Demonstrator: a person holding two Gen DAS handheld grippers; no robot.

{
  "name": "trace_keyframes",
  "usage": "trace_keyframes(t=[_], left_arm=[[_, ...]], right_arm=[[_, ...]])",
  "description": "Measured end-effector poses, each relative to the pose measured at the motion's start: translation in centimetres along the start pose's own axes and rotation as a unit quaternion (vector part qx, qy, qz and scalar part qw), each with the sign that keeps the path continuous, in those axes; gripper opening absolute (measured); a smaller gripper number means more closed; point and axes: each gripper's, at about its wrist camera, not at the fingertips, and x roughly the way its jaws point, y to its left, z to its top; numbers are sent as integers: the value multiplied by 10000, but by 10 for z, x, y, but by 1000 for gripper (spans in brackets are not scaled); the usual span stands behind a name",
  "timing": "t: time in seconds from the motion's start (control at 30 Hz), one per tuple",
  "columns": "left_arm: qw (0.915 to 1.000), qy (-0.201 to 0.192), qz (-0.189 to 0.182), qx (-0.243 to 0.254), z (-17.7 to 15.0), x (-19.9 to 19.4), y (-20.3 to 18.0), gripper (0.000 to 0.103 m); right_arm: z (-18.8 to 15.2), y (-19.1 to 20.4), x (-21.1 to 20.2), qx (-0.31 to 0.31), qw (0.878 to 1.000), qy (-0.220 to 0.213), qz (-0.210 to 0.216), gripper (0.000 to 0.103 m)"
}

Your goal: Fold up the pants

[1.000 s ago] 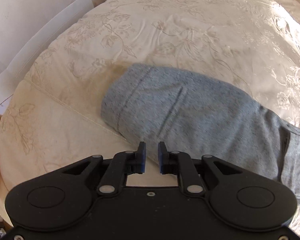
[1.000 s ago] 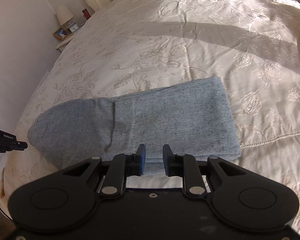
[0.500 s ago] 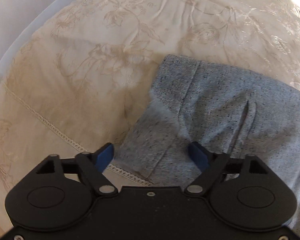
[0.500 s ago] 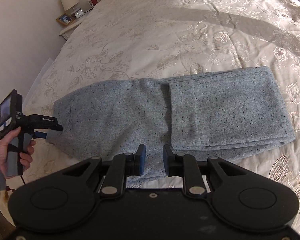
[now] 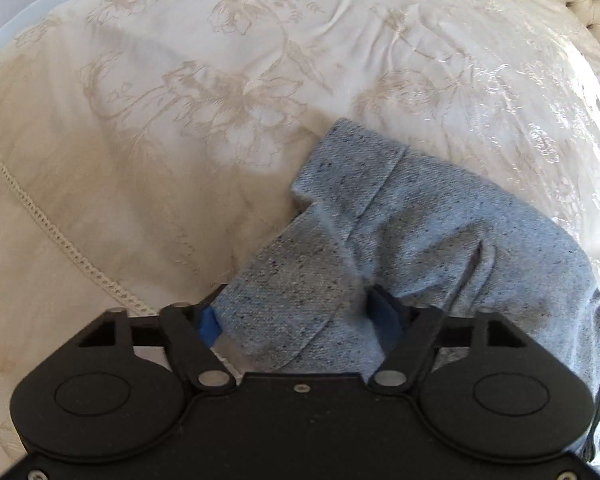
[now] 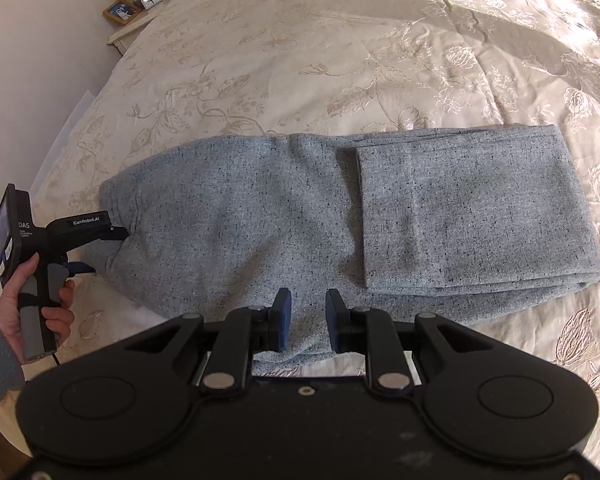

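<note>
Grey pants [image 6: 268, 224], partly folded, lie across the cream bedspread [image 6: 340, 40]. Left gripper [image 5: 292, 320]: fingers spread wide, straddling the waistband end without clamping it. Right gripper [image 6: 306, 320]: fingers slightly parted, holding nothing, above the pants' near edge.

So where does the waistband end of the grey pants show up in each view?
Left wrist view: the waistband end sits low at centre, between the open left tongs.
Right wrist view: it is at the left edge of the pants, beside the left tongs.
Shared landmark: the flowered bedspread.
</note>
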Motion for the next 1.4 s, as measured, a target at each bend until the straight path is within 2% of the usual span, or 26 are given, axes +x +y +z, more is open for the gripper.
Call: trace_keyframes(t=[0.1,0.13,0.33,0.57,0.77,0.9,1.03,1.17,1.3,1.4], left_arm=[[9990,-185,169,364,4,-16,-18,43],[9986,-237,181,428,3,-22,-22,41],[9963,-599,212,580,7,-61,-31,36],[9899,-963,133,1032,8,-104,-72,33],[9792,-1315,102,1539,0,-142,-135,27],[9713,-1495,-116,1846,-14,-170,-192,11],[9653,-1346,-461,2189,-40,-179,-259,3],[9559,-1112,-620,2646,-78,-156,-327,2],[9562,-556,-758,2772,-113,-119,-371,2],[9479,-148,-807,3077,-143,-96,-397,4]], right_arm=[[2,2,1,-49,10000,-4,7,22],[2,1,1,-54,10000,-6,15,22],[1,-7,2,22,10000,-16,82,22],[0,-32,4,234,9995,-8,213,22],[0,-63,2,274,9987,-23,419,22],[1,-96,-6,347,9978,-63,568,22],[3,-135,-15,456,9969,-148,622,22],[6,-174,-25,554,9961,-222,645,22],[10,-206,-32,559,9960,-278,635,22],[14,-224,-30,536,9967,-257,545,22]])
